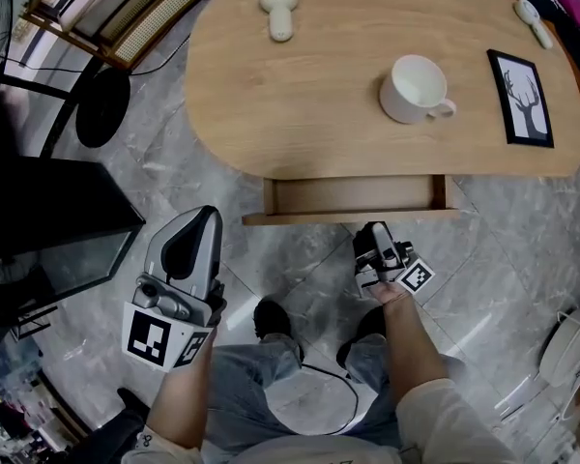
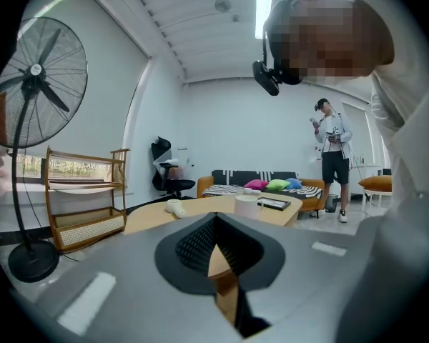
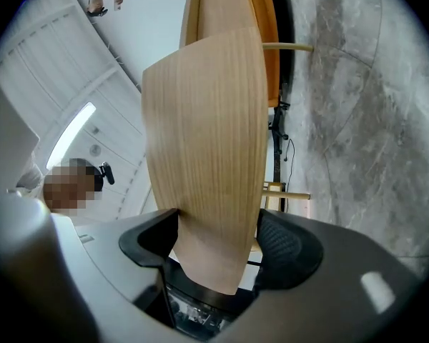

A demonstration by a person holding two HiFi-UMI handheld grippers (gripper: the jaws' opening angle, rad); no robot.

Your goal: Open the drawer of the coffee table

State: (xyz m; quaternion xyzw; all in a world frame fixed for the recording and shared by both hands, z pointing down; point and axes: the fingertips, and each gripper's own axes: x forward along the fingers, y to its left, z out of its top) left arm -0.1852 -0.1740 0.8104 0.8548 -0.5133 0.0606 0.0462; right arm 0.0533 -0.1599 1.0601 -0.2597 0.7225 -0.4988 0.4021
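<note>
1. Head view: the drawer (image 1: 353, 197) stands partly pulled out from under the coffee table's wooden surface (image 1: 309, 104). The right gripper (image 1: 373, 232) comes at the drawer's front board from below, and its jaws pinch that board. Beyond those jaws a white mug (image 1: 414, 89) stands on the surface, with a framed deer picture (image 1: 522, 97) off to their right and a handheld fan (image 1: 279, 8) far to their left. The left gripper (image 1: 203, 218) hangs over the floor (image 1: 300, 269), well apart from the drawer, with its jaws pressed together.
2. Left gripper view: the left gripper (image 2: 214, 220) has its jaws meeting at the tips with nothing between them. Straight ahead of them lies the surface (image 2: 200, 207) with the mug (image 2: 247, 206) on it. A standing fan (image 2: 32, 84) is to their left, and a person (image 2: 334, 156) stands far off to their right.
3. Right gripper view: the drawer (image 3: 207, 134) has its front board running between the jaws of the right gripper (image 3: 214, 243), with a pad on each face clamping it. The floor (image 3: 365, 106) lies to the jaws' right.
</note>
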